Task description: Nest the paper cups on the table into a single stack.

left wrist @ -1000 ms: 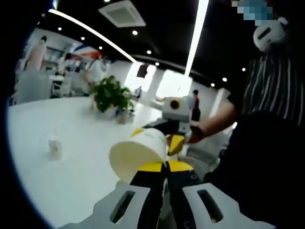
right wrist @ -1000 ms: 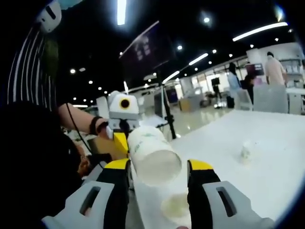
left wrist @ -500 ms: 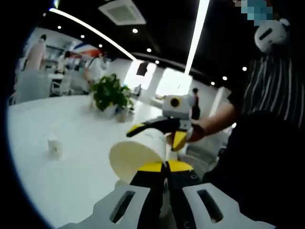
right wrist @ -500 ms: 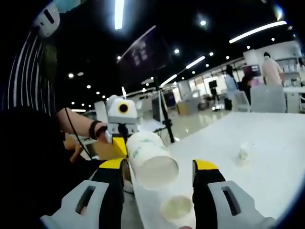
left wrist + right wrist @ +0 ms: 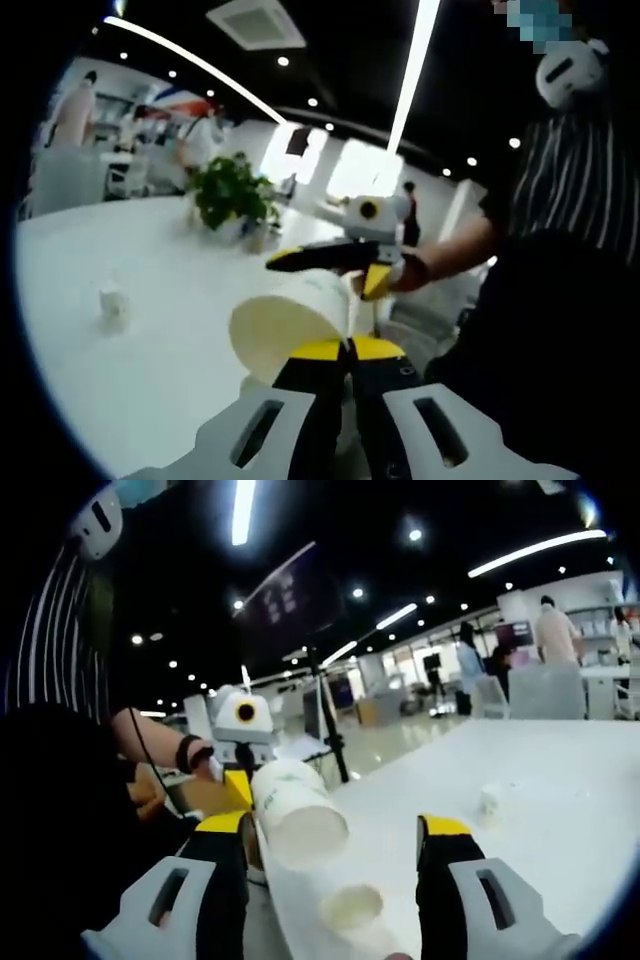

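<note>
In the left gripper view my left gripper [image 5: 348, 348] is shut on the rim of a cream paper cup [image 5: 285, 325], held tilted with its mouth toward the camera. My right gripper [image 5: 330, 272] hangs open just beyond that cup, one jaw above it and one to its right. In the right gripper view my right gripper [image 5: 335, 825] stands wide open; the held cup [image 5: 295, 815] lies between the jaws nearer the left one, with the left gripper [image 5: 242, 780] behind it. A second cup [image 5: 350, 908] stands upright on the white table [image 5: 560, 780] below. A third small cup [image 5: 492, 800] stands farther off.
A potted plant [image 5: 235, 200] stands at the far side of the table. The small far cup [image 5: 112, 303] sits alone on the table's left part. The person's striped sleeve and dark clothing [image 5: 570, 300] are close on the right. People and chairs stand in the background.
My right gripper has opened wider and drawn back from the held cup, which looks smaller in its view. The left gripper keeps its grip and has not moved.
</note>
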`<state>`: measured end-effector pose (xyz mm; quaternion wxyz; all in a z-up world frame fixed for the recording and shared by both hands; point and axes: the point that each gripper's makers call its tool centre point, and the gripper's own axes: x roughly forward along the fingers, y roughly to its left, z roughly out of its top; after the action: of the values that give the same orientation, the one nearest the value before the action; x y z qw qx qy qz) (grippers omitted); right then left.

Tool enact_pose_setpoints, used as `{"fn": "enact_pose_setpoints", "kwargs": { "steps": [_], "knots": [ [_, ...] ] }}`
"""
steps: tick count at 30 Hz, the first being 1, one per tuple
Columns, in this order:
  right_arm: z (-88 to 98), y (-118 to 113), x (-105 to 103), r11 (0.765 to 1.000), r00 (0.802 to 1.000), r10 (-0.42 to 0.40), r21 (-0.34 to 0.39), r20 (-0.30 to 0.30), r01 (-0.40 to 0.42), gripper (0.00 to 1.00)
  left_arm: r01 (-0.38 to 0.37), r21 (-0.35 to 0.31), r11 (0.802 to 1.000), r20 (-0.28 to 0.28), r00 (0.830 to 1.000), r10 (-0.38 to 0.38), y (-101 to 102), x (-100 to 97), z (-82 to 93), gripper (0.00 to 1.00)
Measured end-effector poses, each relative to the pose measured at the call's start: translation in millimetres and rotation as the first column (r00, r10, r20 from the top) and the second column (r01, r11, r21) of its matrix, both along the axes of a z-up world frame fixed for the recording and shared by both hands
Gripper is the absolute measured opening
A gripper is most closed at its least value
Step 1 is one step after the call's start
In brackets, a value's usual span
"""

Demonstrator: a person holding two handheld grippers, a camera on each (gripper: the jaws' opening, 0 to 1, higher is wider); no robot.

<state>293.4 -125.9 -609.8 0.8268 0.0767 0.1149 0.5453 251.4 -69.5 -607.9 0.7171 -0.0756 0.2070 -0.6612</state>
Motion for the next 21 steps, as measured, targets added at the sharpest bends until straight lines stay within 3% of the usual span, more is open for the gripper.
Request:
{"fn": "enact_pose_setpoints", "kwargs": {
  "steps": [21],
  "knots": [
    [7.9,-37,19,0.992,0.992,-0.123,0.018,0.014,0.122,0.71,-0.012,0.026,1.0,-0.003,1.0,0.012,1,-0.3,-7.6,0.0]
  ]
}}
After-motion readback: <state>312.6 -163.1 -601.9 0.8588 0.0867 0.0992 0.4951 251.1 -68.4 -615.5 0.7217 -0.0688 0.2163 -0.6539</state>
